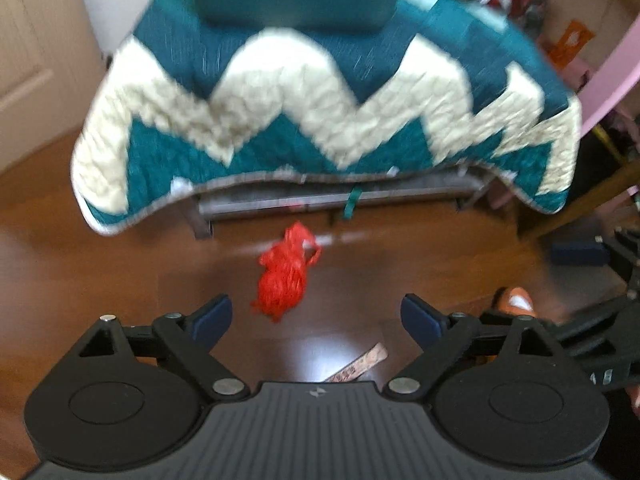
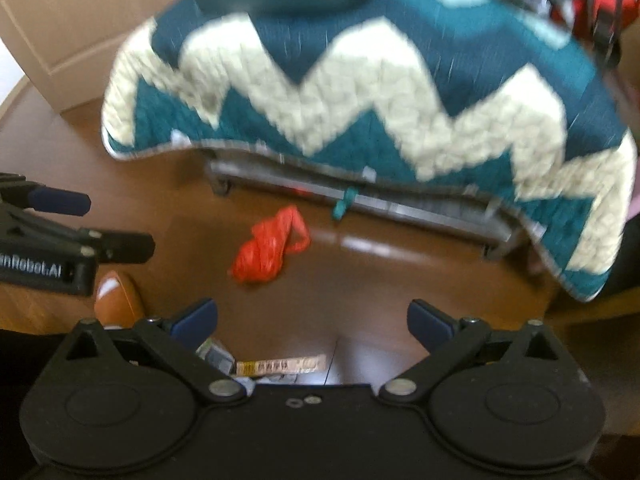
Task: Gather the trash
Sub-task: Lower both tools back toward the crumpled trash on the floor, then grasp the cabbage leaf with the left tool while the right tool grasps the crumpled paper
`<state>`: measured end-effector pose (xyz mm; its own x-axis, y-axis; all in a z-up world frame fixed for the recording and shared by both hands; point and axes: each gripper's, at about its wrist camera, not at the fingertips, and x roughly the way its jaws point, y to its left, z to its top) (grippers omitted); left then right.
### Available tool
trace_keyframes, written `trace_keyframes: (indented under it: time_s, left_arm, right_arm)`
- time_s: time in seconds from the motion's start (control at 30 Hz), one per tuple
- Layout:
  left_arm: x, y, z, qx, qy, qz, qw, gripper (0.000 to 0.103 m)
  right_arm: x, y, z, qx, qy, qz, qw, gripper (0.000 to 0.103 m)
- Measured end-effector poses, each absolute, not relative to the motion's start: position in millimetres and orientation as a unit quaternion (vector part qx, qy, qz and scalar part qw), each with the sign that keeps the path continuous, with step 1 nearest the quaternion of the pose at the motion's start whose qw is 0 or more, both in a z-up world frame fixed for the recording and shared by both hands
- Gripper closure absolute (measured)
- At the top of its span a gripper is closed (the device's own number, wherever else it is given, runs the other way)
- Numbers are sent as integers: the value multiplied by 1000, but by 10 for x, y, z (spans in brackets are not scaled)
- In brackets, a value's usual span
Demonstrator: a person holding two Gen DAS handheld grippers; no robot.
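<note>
A crumpled red plastic bag (image 1: 285,272) lies on the brown wooden floor in front of a low bed; it also shows in the right wrist view (image 2: 269,251). A flat printed wrapper strip (image 1: 357,367) lies nearer, also seen in the right wrist view (image 2: 282,365), with other small scraps (image 2: 218,356) beside it. My left gripper (image 1: 316,320) is open and empty, above the floor just short of the red bag. My right gripper (image 2: 312,322) is open and empty, to the right of the bag. The left gripper (image 2: 60,236) shows at the left edge of the right wrist view.
A teal and cream zigzag quilt (image 1: 320,112) hangs over the bed's edge above a grey frame (image 1: 320,200). A person's orange shoe (image 1: 516,302) stands on the floor, also in the right wrist view (image 2: 118,296). A pink shelf (image 1: 608,72) with clutter stands right.
</note>
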<state>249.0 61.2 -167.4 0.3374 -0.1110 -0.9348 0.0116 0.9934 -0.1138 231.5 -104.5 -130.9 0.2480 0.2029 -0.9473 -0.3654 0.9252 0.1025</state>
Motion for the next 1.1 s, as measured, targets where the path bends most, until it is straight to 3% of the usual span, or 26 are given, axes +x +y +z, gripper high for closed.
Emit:
trace_keyframes:
  time_s: [0.3, 0.43, 0.7, 1.1]
  left_arm:
    - [2782, 649, -2782, -44, 673, -11, 739, 11]
    - [2733, 722, -3409, -84, 738, 32, 669, 11]
    - [2597, 746, -4306, -61, 802, 62, 591, 11]
    - [2454, 890, -5051, -104, 832, 67, 541, 11]
  right_arm:
    - [2276, -958, -2371, -53, 659, 184, 727, 3]
    - [2202, -906, -2794, -57, 684, 179, 705, 4]
    - [2176, -862, -3576, 1, 749, 166, 642, 9]
    - [2103, -897, -4304, 72, 810, 126, 568, 19]
